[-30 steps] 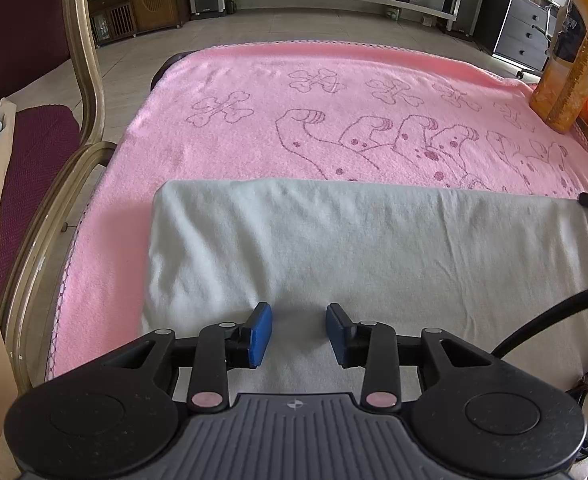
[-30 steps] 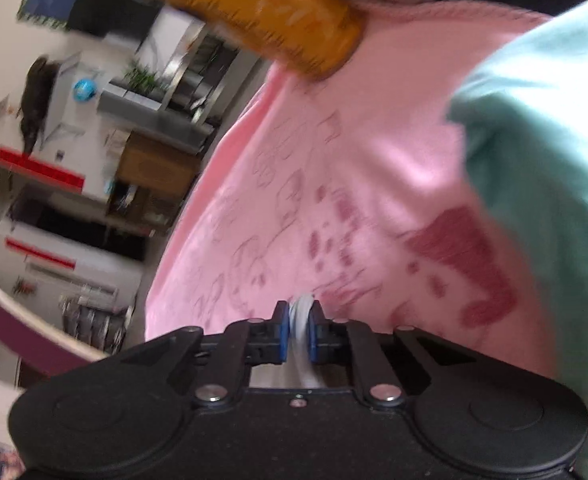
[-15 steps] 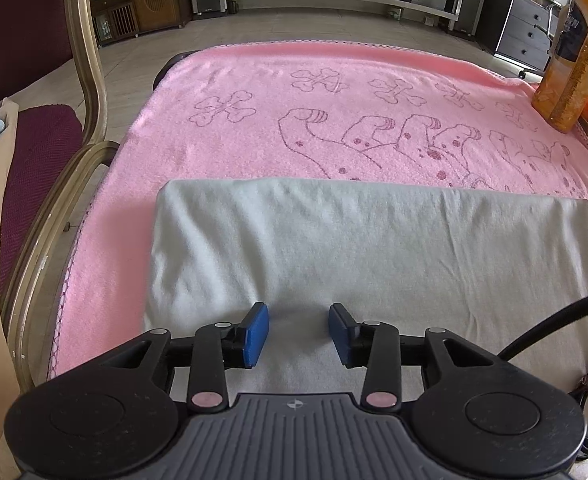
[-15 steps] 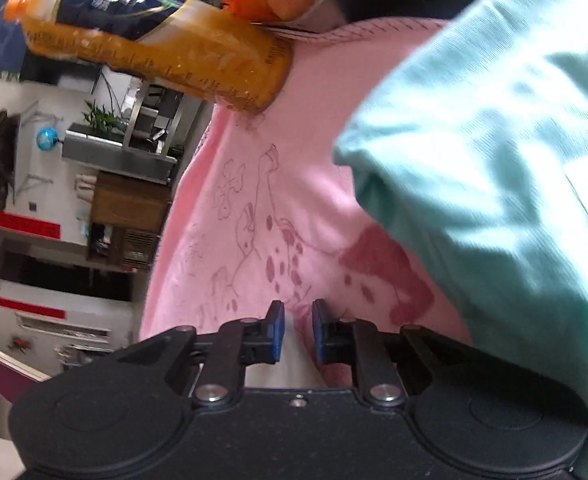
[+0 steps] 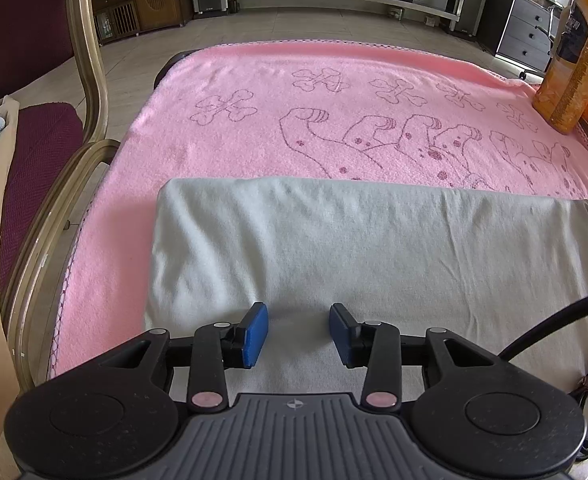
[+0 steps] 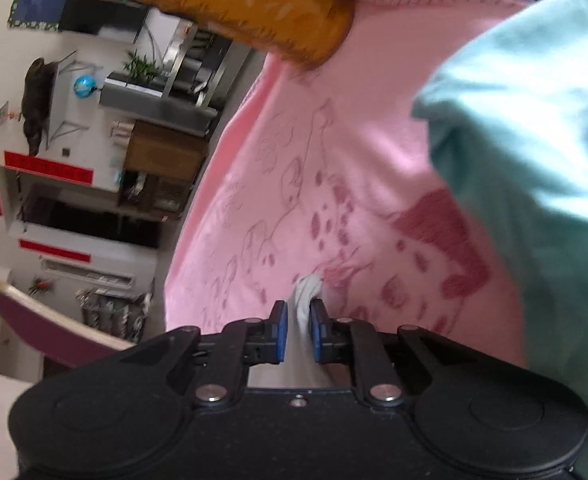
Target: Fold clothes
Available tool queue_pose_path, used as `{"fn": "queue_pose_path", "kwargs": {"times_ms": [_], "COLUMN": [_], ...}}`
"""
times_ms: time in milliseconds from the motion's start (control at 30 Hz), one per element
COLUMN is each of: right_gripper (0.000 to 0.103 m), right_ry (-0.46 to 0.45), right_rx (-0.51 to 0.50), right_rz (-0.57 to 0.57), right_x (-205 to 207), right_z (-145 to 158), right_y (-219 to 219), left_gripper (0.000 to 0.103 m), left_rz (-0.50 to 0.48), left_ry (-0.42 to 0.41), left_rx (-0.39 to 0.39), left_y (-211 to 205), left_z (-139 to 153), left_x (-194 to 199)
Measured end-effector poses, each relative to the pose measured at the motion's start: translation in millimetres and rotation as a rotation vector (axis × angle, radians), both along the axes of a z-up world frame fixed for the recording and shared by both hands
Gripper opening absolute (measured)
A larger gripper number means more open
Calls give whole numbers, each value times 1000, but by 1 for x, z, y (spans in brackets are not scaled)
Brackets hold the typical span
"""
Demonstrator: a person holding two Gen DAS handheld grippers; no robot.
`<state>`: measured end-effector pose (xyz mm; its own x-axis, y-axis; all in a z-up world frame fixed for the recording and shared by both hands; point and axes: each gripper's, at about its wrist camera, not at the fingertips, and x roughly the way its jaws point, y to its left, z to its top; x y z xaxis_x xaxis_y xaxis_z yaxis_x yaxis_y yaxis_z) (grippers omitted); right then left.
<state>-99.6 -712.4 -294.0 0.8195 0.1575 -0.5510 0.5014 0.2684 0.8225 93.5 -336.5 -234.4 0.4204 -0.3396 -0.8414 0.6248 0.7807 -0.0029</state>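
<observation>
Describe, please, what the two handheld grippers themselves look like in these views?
Both are matte black plastic. The left gripper has blue finger pads, pink pivot caps, two round discs, a ribbed grey centre plate and a black cable. The right gripper has blue pads too, but silver screws.

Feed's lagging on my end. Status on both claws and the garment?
Left claw open, hovering over the grey garment. Right claw shut on a bunched edge of it. Juice bottle stands at the pink towel's far corner.
</observation>
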Motion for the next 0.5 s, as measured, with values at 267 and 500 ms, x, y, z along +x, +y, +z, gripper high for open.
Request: {"fn": "queue_pose_path", "kwargs": {"times_ms": [267,500], "right_gripper": [21,5], "right_ry": [-12,43], "right_rx": [38,-146], "right_rz": [-9,-89], "right_x": [11,4], "right_z": [-10,4], "right_y": [-3,5], "left_gripper": [41,42], "left_rz": [1,11], "left_ry": [-1,8], "left_rx": [-2,-9], "left_y": [0,1], "left_z": [-1,-1], "left_x": [0,2]}}
